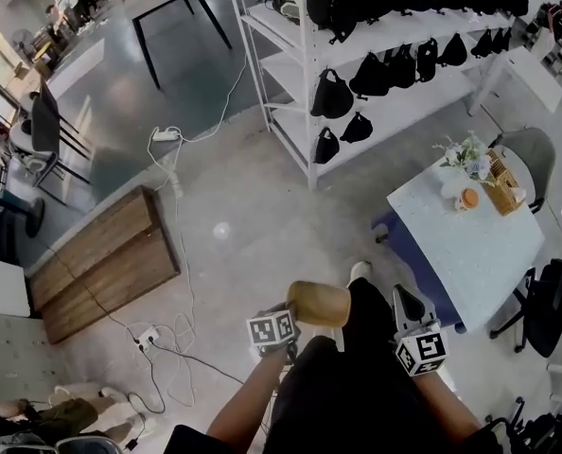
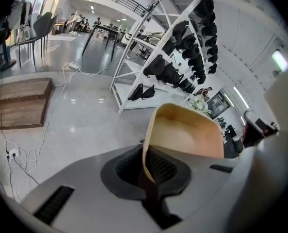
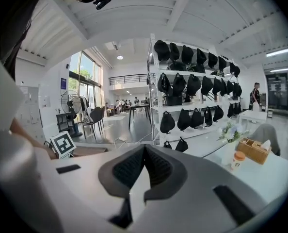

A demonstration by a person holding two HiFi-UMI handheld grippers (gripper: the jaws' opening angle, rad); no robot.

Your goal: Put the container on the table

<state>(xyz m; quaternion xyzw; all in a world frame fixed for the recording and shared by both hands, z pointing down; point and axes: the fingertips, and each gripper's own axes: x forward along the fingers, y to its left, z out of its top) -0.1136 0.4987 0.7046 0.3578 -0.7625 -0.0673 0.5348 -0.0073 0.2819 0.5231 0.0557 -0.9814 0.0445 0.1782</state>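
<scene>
Where its jaws meet, the left hand-held gripper (image 2: 146,161) clamps the container (image 2: 187,132).

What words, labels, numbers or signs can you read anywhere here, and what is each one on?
No text can be read anywhere.
Left marker cube and right marker cube: black-and-white square patterns only, no letters or digits.
Blue wall sign: too small to read.
Orange-lidded cup: any print is too blurred to read.
</scene>
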